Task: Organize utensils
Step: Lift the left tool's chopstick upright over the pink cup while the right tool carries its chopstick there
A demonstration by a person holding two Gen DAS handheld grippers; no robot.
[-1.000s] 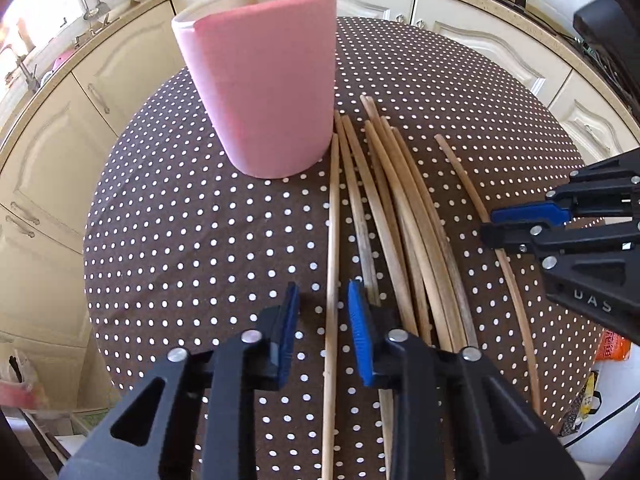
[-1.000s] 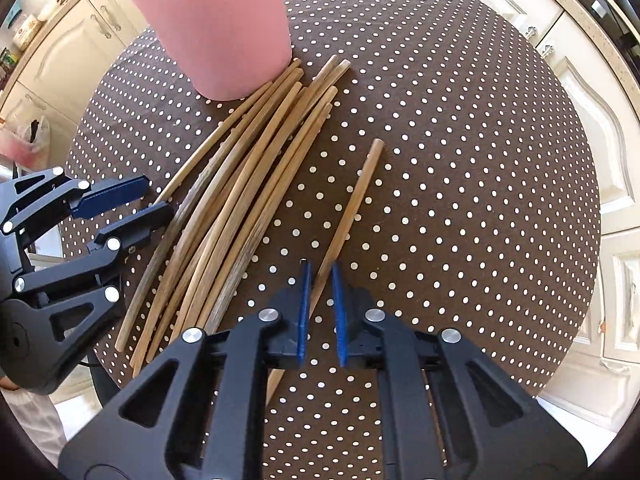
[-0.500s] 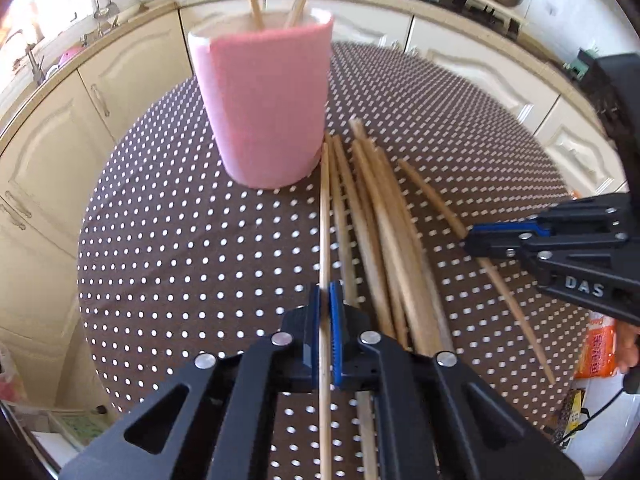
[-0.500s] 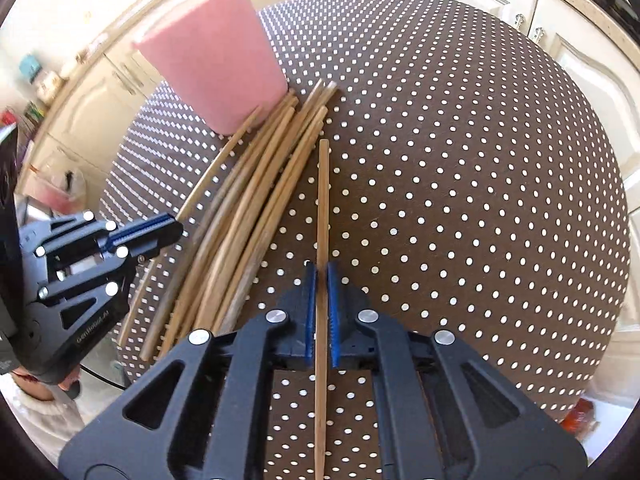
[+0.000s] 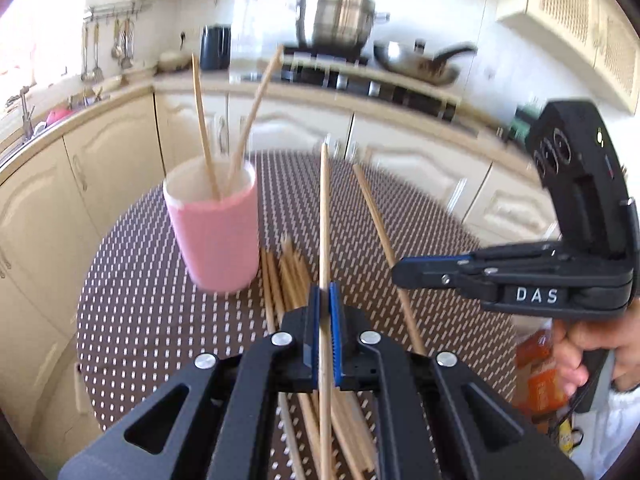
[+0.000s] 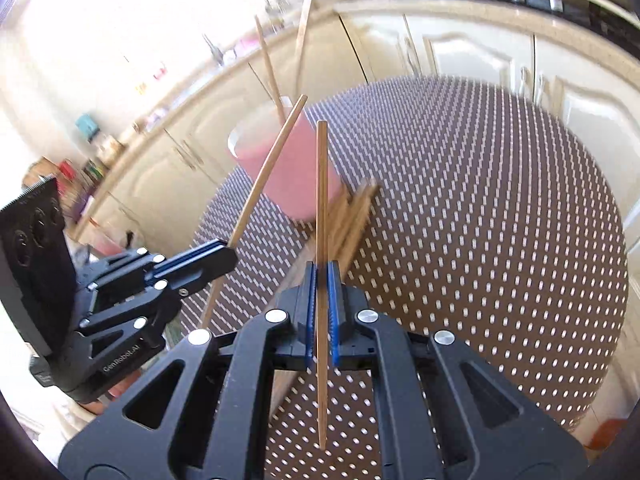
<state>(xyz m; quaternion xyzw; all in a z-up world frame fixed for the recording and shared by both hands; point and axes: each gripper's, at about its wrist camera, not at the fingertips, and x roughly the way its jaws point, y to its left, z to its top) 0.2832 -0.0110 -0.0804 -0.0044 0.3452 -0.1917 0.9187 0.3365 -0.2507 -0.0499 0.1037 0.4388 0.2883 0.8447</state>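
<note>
Left gripper is clamping one wooden chopstick between its blue pads, holding it raised above the polka-dot tablecloth. Right gripper is pinching a second chopstick the same way, also lifted off the table. Pink cup is standing upright on the cloth, with two chopsticks leaning inside it. The remaining loose chopsticks are lying in a bundle on the cloth just beside the cup's base.
</note>
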